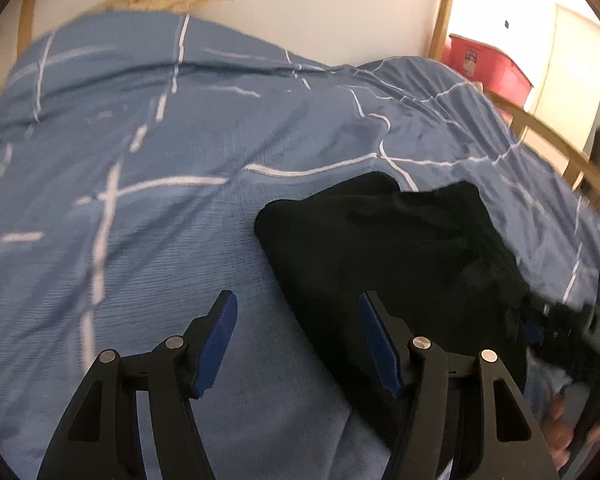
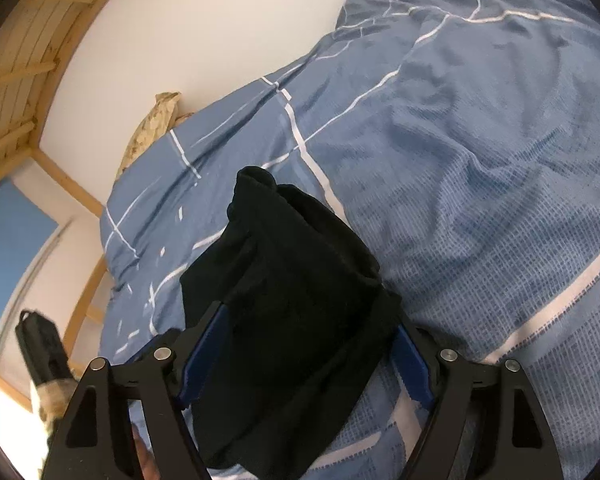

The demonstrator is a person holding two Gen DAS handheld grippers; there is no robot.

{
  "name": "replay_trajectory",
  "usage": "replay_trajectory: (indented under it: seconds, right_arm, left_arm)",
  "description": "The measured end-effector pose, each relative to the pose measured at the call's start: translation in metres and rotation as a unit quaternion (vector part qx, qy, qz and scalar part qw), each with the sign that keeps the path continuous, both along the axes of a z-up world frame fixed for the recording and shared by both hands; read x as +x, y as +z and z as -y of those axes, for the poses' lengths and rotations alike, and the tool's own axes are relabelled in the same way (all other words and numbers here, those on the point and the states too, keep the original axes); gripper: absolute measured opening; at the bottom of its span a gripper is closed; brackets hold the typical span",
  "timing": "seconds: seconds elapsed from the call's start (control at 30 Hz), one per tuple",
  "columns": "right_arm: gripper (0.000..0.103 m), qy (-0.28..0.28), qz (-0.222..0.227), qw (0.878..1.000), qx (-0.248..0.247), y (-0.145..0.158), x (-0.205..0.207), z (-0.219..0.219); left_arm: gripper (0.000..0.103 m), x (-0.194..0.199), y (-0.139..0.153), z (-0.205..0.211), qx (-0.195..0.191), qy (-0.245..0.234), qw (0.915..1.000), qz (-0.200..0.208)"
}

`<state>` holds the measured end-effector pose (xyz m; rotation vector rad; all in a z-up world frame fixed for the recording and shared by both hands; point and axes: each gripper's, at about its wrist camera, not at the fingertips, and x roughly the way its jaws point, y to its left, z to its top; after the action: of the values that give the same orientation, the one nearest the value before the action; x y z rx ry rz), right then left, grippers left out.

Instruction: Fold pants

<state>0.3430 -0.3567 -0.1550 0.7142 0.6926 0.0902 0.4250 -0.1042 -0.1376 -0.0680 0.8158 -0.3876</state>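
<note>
Nearest the lens in the left wrist view, the left gripper (image 1: 298,338) points down at a slant over the bed, its blue-padded jaws spread apart with only blue duvet (image 1: 140,160) between them, released and touching nothing. The black pants (image 1: 400,264) lie in a bunched, folded heap on the duvet at about three o'clock from that gripper, the right-hand finger crossing in front of the cloth's left edge. At four o'clock the other tool shows blurred, with the fingers of the person's hand (image 1: 560,428) under it. In the right wrist view the right gripper (image 2: 300,354) also tilts downward, its jaws wide on either side of the pants (image 2: 284,300); the cloth fills the gap and covers the right-hand pad, and whether the pads press it I cannot tell. At eight o'clock the left tool and hand (image 2: 48,394) appear, beside the wooden bed frame (image 2: 80,312).
</note>
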Motion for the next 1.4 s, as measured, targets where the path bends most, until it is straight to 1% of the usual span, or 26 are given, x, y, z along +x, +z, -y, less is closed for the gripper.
replay_trajectory:
  seconds: [0.1,0.17,0.2,0.23,0.33,0.37,0.4,0.43,0.5,0.53,0.57,0.63,0.67,0.73,0.8,0.9,0.97,1.03,1.13,1.3,1.4]
  right_arm:
    - [0.077,0.001,0.001,1.0,-0.019,0.0,0.002,-0.004]
    - [0.076,-0.001,0.0,1.0,-0.025,-0.001,0.003,-0.004]
    - [0.074,-0.002,-0.001,1.0,-0.025,-0.002,0.004,-0.003]
    - [0.073,-0.004,-0.002,1.0,-0.026,-0.002,0.005,-0.002]
    - [0.069,-0.008,-0.002,1.0,-0.029,-0.004,0.006,-0.002]
    - [0.069,-0.009,-0.002,0.999,-0.031,-0.005,0.007,-0.002]
    - [0.068,-0.009,-0.001,0.999,-0.033,-0.004,0.007,-0.003]
    - [0.067,-0.009,0.0,0.999,-0.036,-0.005,0.007,-0.003]
    - [0.06,-0.009,0.0,0.999,-0.041,-0.005,0.007,-0.004]
    - [0.057,-0.01,0.0,0.999,-0.041,-0.005,0.007,-0.004]
    - [0.05,-0.011,0.002,0.999,-0.04,-0.005,0.007,-0.003]
    - [0.044,-0.013,0.006,0.999,-0.033,-0.006,0.005,0.0]
    - [0.04,-0.014,0.008,0.999,-0.03,-0.006,0.005,0.001]
    - [0.036,-0.013,0.009,0.999,-0.03,-0.004,0.003,0.002]
    - [0.033,-0.011,0.004,0.999,-0.04,-0.002,0.004,0.0]
    - [0.03,-0.008,-0.002,0.998,-0.062,0.004,0.004,-0.005]
    - [0.028,-0.005,0.003,0.997,-0.074,0.011,0.002,-0.009]
    - [0.026,-0.002,0.004,0.996,-0.085,0.019,0.0,-0.014]
    - [0.026,0.004,0.012,0.996,-0.09,0.032,-0.006,-0.018]
    - [0.026,0.013,0.033,0.995,-0.095,0.064,-0.024,-0.03]
    - [0.026,0.019,0.047,0.994,-0.094,0.085,-0.038,-0.045]
  left_arm:
    - [0.06,0.016,-0.005,0.003,-0.028,-0.007,0.9994,-0.021]
    - [0.059,0.025,-0.009,0.007,-0.035,-0.012,0.9987,-0.034]
    - [0.055,0.03,-0.013,0.01,-0.036,-0.013,0.9984,-0.041]
    - [0.054,0.033,-0.016,0.012,-0.036,-0.015,0.9982,-0.046]
    - [0.052,0.038,-0.023,0.015,-0.046,-0.014,0.9972,-0.057]
    - [0.05,0.039,-0.024,0.015,-0.049,-0.014,0.997,-0.059]
    - [0.041,0.04,-0.025,0.016,-0.055,-0.015,0.9965,-0.061]
    - [0.035,0.042,-0.026,0.016,-0.061,-0.018,0.9958,-0.066]
    - [0.012,0.043,-0.028,0.017,-0.065,-0.021,0.9952,-0.071]
    - [0.011,0.043,-0.027,0.017,-0.067,-0.024,0.9949,-0.071]
    - [0.011,0.04,-0.025,0.018,-0.065,-0.023,0.9955,-0.065]
    - [0.01,0.035,-0.018,0.02,-0.053,-0.022,0.9973,-0.046]
    - [0.01,0.032,-0.014,0.02,-0.051,-0.02,0.9978,-0.037]
    - [0.01,0.026,-0.004,0.022,-0.047,-0.018,0.9985,-0.021]
    - [0.01,0.023,0.003,0.023,-0.044,-0.019,0.9988,-0.015]
    - [0.01,0.019,0.014,0.028,-0.019,-0.02,0.9996,-0.001]
    - [0.01,0.012,0.022,0.032,0.003,-0.02,0.9997,0.014]
    - [0.01,0.006,0.031,0.033,0.014,-0.021,0.9993,0.027]
    - [0.01,-0.002,0.043,0.029,0.015,-0.019,0.999,0.039]
    - [0.01,-0.021,0.074,0.011,0.012,-0.017,0.998,0.06]
    - [0.01,-0.041,0.101,-0.009,0.008,-0.009,0.997,0.076]
